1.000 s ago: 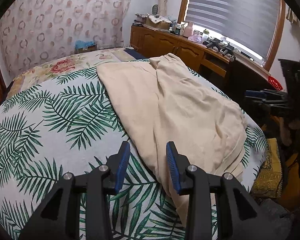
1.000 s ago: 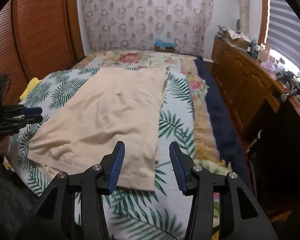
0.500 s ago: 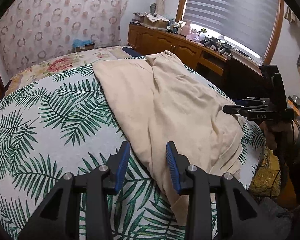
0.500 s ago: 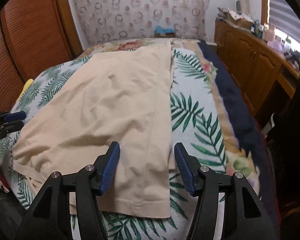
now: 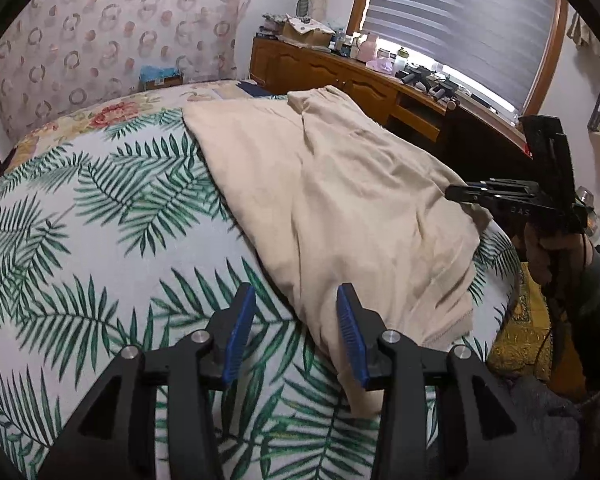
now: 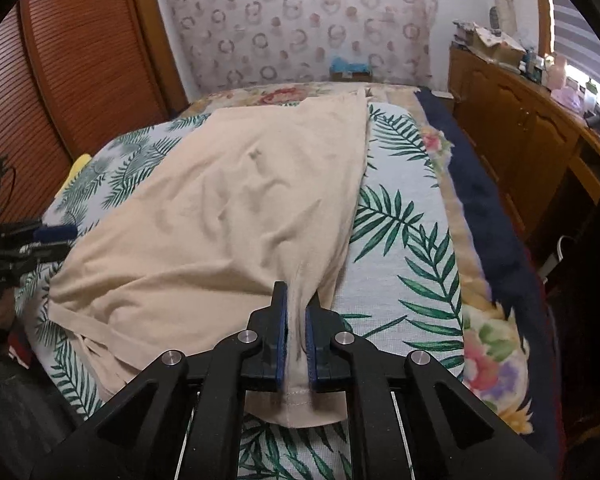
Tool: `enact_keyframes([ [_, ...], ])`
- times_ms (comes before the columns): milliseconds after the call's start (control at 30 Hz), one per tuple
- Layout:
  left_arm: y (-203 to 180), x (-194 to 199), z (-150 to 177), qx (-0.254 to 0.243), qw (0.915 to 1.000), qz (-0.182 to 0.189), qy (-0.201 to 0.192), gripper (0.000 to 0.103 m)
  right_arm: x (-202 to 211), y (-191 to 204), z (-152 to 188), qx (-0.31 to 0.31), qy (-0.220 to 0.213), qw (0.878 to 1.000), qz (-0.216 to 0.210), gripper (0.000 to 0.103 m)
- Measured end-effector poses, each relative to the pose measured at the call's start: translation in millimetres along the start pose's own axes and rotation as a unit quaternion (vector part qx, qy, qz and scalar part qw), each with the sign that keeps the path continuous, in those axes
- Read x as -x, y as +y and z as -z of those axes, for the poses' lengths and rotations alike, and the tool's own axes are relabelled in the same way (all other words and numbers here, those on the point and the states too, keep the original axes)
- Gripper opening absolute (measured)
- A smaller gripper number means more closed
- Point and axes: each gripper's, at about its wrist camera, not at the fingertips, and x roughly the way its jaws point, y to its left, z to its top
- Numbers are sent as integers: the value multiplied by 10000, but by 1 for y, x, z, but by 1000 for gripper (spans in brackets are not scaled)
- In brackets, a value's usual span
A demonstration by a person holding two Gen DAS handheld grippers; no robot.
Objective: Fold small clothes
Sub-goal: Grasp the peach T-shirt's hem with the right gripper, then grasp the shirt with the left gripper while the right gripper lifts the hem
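Observation:
A beige garment (image 5: 352, 204) lies spread on the palm-leaf bedspread (image 5: 100, 220). My left gripper (image 5: 296, 328) is open, hovering just above the bed at the garment's near left edge, holding nothing. My right gripper (image 6: 296, 336) is shut on the garment's (image 6: 220, 216) near hemmed corner, with cloth bunched between the blue pads (image 6: 281, 336). The right gripper also shows in the left wrist view (image 5: 500, 196) at the garment's right edge. The left gripper shows in the right wrist view (image 6: 40, 236) at the far left.
A wooden dresser (image 5: 340, 76) with clutter runs under the window beside the bed. A slatted wooden wardrobe door (image 6: 72, 80) stands on the other side. A navy blanket edge (image 6: 492, 220) and a floral sheet (image 6: 492, 344) line the bed's side.
My right gripper moved onto the garment's near corner and shut on it. My left gripper stayed open and shifted slightly along the garment's edge.

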Motion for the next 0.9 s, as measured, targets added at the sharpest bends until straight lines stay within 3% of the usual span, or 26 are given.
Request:
enact_keyframes([
  [133, 1, 1, 7, 117, 9997, 204, 51, 41, -4, 2, 2, 27, 21, 9998, 198, 25],
  [167, 1, 0, 8, 132, 9996, 237, 68, 41, -5, 2, 2, 18, 34, 9998, 187, 38],
  [233, -1, -2, 9, 150, 9994, 291, 117, 41, -8, 0, 3, -21, 55, 9997, 235, 53],
  [633, -11, -12, 12, 138, 9977, 596, 297, 41, -19, 5, 6, 38, 123, 9999, -27, 57],
  [733, -12, -13, 12, 107, 9970, 692, 336, 24, -19, 7, 7, 86, 104, 9999, -68, 58],
  [800, -13, -13, 11, 53, 9967, 737, 340, 18, -20, 7, 7, 147, 93, 9998, -116, 53],
  [867, -11, -14, 9, 77, 9965, 780, 300, 6, -20, 9, 7, 251, 148, 9994, -173, 27],
  [900, -11, -13, 8, 93, 9961, 833, 261, 4, -21, 11, 7, 295, 172, 9992, -227, 22],
])
